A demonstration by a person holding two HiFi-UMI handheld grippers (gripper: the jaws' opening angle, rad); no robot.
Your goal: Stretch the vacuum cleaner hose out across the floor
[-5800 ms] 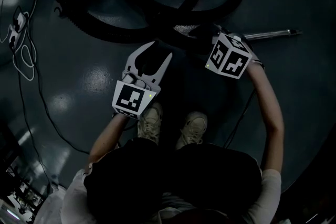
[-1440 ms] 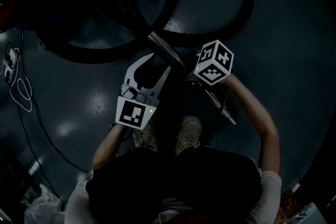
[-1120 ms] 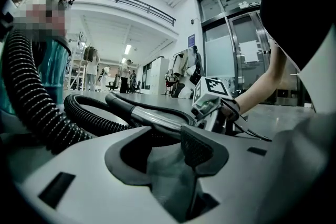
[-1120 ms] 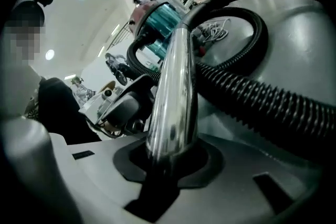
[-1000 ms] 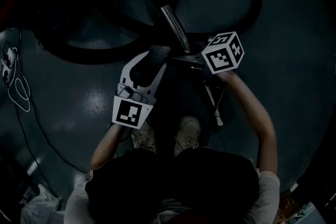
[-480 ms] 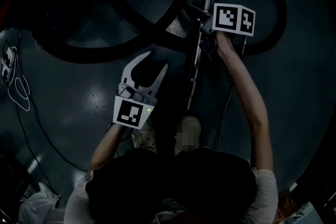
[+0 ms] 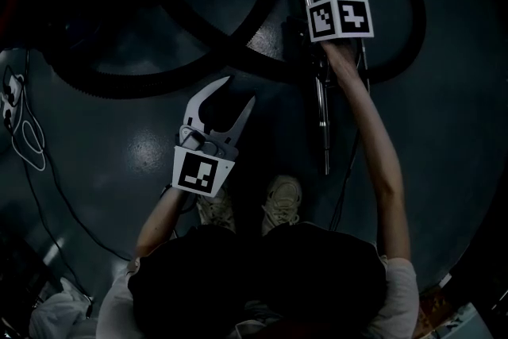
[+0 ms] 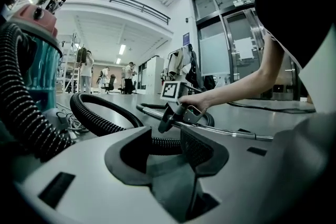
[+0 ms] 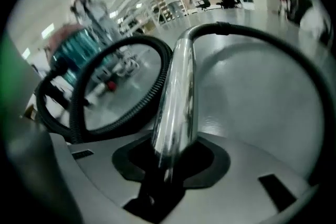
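Observation:
The black ribbed vacuum hose lies in big crossing loops on the dark floor ahead of me. Its chrome wand points away from me, and my right gripper is shut on it under its marker cube. In the right gripper view the chrome wand runs up from between the right gripper jaws, and the hose curls toward the teal vacuum cleaner. My left gripper hovers open and empty near the loops. The left gripper faces the hose and the vacuum cleaner.
A white cable and power strip lie at the left. A thin dark cord trails beside my shoes. People stand far off in the hall, and glass doors are on the right.
My right gripper has carried the wand away from me and turned it from a slant to pointing straight away. The hose loop on the right has shifted with it. The left gripper has stayed put.

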